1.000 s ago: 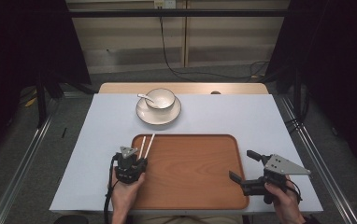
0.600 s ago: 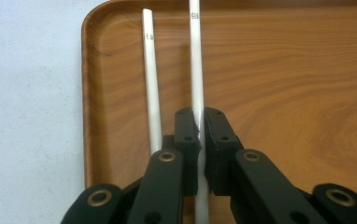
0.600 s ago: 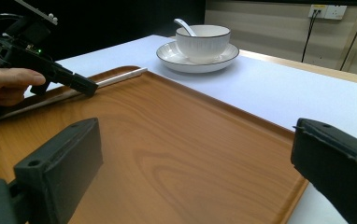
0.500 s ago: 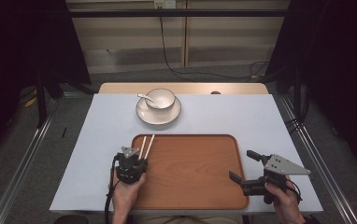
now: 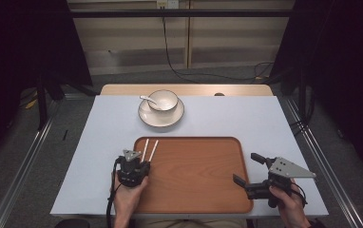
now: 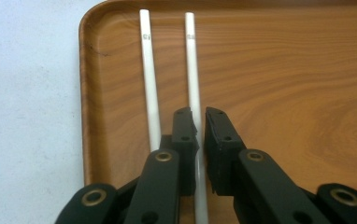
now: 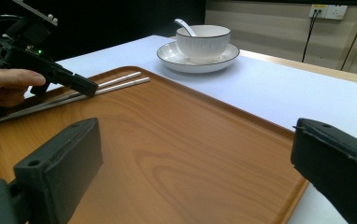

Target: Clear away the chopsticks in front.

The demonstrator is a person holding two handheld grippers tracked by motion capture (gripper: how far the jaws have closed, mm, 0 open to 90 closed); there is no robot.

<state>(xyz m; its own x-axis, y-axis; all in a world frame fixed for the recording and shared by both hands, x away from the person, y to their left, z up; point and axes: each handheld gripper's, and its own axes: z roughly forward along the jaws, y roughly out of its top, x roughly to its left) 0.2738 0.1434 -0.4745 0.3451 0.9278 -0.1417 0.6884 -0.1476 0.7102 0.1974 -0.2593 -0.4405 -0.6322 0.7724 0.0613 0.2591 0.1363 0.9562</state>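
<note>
Left gripper [image 6: 199,122]: jaws nearly shut, narrow gap, right-hand chopstick [image 6: 193,84] between pads, grip not confirmed; second chopstick [image 6: 149,84] beside it, free.
Right gripper [image 5: 252,167]: jaws wide, nothing held, parked over tray's right edge.
Tray [image 5: 203,199]: wooden, holds both chopsticks along left rim.
Saucer [image 5: 147,117], bowl [image 5: 166,101], spoon [image 5: 147,99]: stacked beyond tray.
Markings: small grey print near chopstick tops, illegible.

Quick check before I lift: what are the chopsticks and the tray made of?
Chopsticks: smooth glossy white, likely plastic or melamine, possibly ceramic; there are small grey markings near the far ends. Tray: looks like wood or a wood-grain laminate, with visible brown grain, a satin sheen and a raised rounded rim.
</note>
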